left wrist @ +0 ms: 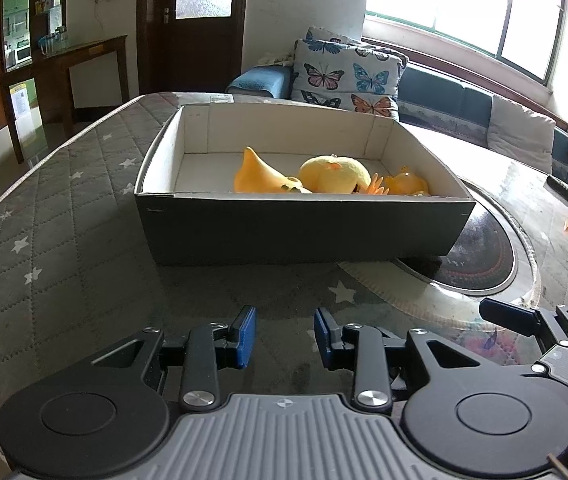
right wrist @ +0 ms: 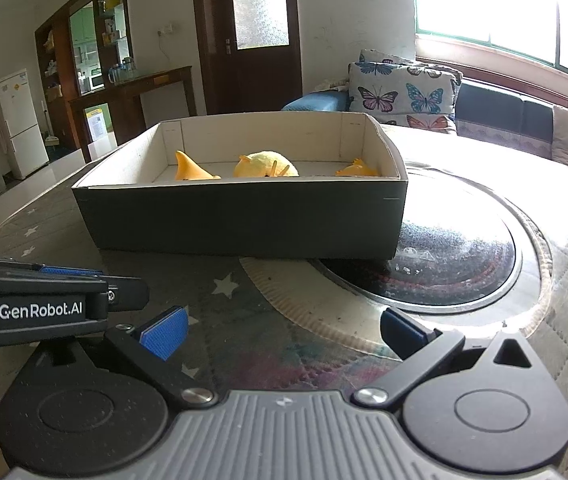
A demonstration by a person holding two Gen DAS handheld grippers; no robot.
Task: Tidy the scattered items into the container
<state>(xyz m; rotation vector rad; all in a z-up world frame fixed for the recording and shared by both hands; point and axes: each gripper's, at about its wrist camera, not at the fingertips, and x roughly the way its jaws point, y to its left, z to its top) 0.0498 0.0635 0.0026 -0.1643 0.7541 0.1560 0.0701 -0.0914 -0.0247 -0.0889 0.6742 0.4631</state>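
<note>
Left tool [left wrist: 285, 336] hangs low with jaws slightly parted; right tool [right wrist: 284, 334] gapes wide, both empty.

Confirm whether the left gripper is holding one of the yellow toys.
No: the left gripper is open with nothing between its blue pads, and the yellow toys lie inside the dark cardboard box.

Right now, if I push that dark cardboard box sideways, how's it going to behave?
The box looks like thin cardboard holding only three small yellow toys, so it is probably light and would slide easily. Its low, wide shape makes tipping unlikely. One corner overhangs the round glass inset, so it might catch there.
</note>
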